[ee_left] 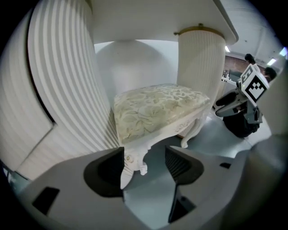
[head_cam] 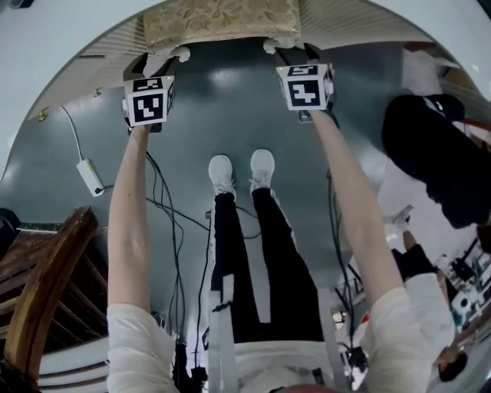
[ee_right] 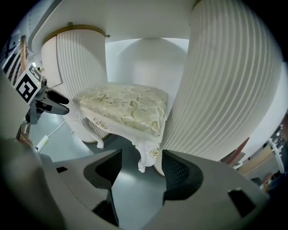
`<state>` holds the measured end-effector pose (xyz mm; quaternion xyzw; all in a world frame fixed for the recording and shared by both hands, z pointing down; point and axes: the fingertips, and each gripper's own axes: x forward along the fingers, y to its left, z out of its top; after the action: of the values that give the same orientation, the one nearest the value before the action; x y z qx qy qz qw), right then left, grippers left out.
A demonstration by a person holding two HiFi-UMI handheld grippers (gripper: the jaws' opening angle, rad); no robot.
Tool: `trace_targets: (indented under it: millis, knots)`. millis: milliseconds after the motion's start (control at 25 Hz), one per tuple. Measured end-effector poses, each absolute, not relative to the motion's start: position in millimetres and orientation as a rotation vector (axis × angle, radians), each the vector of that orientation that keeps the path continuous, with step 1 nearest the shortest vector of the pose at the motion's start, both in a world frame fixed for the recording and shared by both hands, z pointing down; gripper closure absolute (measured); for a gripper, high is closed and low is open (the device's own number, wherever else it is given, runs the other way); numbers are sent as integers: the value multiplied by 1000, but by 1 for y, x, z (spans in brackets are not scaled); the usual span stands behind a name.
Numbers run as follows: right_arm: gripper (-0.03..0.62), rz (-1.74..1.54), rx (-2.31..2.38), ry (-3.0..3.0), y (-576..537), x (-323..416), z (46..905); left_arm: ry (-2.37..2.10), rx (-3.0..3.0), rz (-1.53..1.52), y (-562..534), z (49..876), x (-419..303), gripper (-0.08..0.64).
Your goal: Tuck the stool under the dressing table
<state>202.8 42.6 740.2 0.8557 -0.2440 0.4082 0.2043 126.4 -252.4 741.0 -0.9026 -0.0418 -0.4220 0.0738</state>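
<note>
Stool [head_cam: 221, 23] sat at twelve o'clock under the dressing table [ee_right: 225, 81], looking rigid and weighty, best gripped by carved front legs [ee_right: 148, 148] standing between wide jaws of left gripper [ee_left: 144, 155] and right gripper [ee_right: 141, 158].

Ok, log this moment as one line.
stool: under table, between pedestals | left gripper: open, by front leg | right gripper: open, by other front leg
</note>
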Motion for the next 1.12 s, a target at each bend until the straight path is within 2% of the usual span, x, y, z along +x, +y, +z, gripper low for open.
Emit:
trace_targets:
  millis: [360, 760, 1040, 1120]
  knots:
    - [316, 1109, 2382, -741, 49, 156, 671, -217, -2723, -1253, -199, 684, 79, 275]
    - [321, 997, 2420, -871, 49, 88, 536, -228, -2936, -1009, -167, 521, 27, 275]
    - [347, 844, 2565, -898, 68, 32, 404, -212, -3103, -817, -114, 394, -29, 278]
    - [372, 779, 2601, -896, 78, 13, 370, -196, -3127, -749, -100, 361, -45, 309]
